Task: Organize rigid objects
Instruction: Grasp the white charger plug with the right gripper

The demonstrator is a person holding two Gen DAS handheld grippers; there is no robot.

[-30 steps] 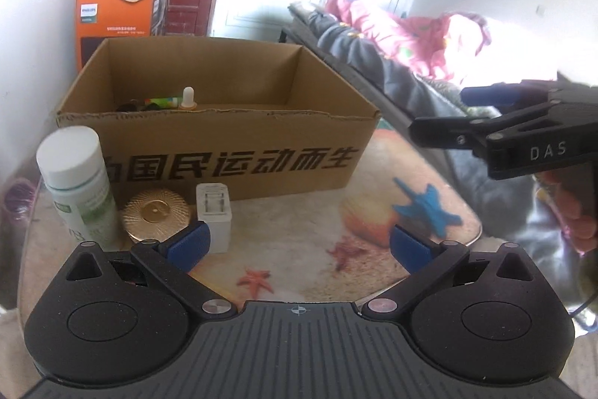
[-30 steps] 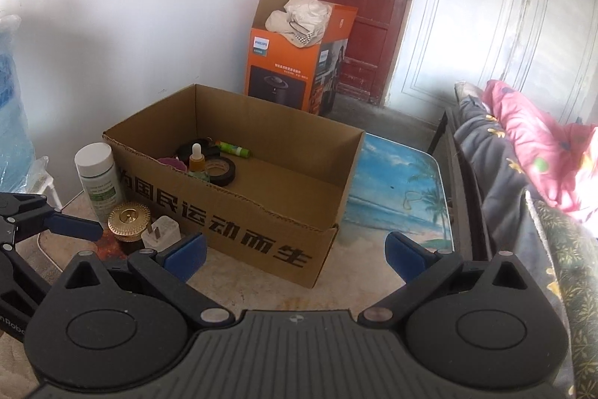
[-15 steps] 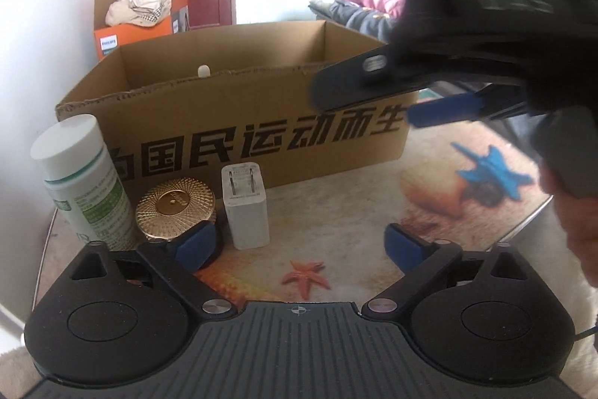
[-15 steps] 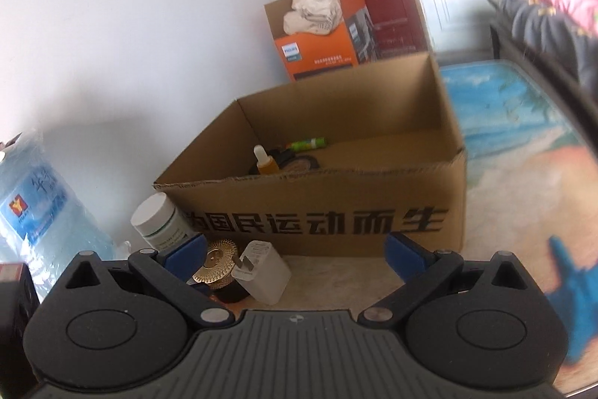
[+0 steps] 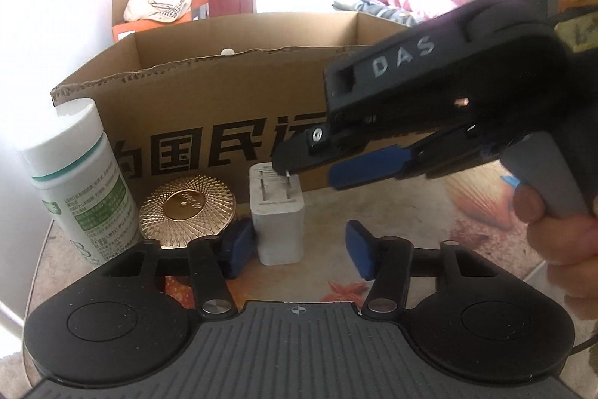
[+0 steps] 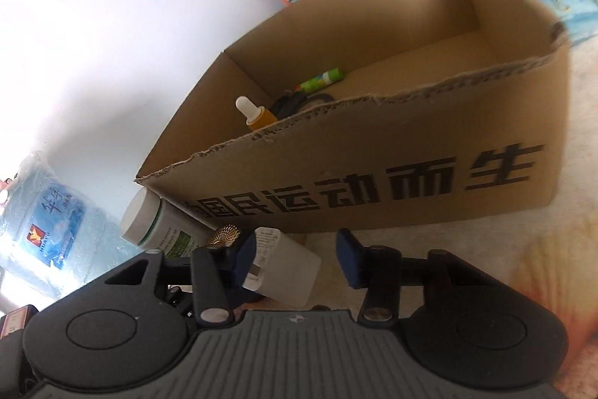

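A white charger plug (image 5: 278,223) stands prongs up on the table, in front of the cardboard box (image 5: 224,107). My left gripper (image 5: 299,249) straddles it with jaws closing; the left pad is beside the plug and the right pad stands clear. My right gripper (image 5: 321,167) reaches in from the right, its tip over the prongs. In the right wrist view the charger (image 6: 287,268) lies between the closing pads of the right gripper (image 6: 295,258), with a gap at the right pad. A gold round tin (image 5: 187,208) and a white bottle (image 5: 74,182) stand left of the plug.
Inside the box (image 6: 411,182) are a dropper bottle (image 6: 258,114), a green tube (image 6: 325,79) and a dark roll. An orange carton with cloth (image 5: 164,2) sits behind. A water jug (image 6: 45,223) stands at the left. A hand (image 5: 560,230) holds the right gripper.
Both grippers have come down toward the charger and their jaws have narrowed. The right gripper swung in from the right and rolled, so its tip now hangs over the plug.
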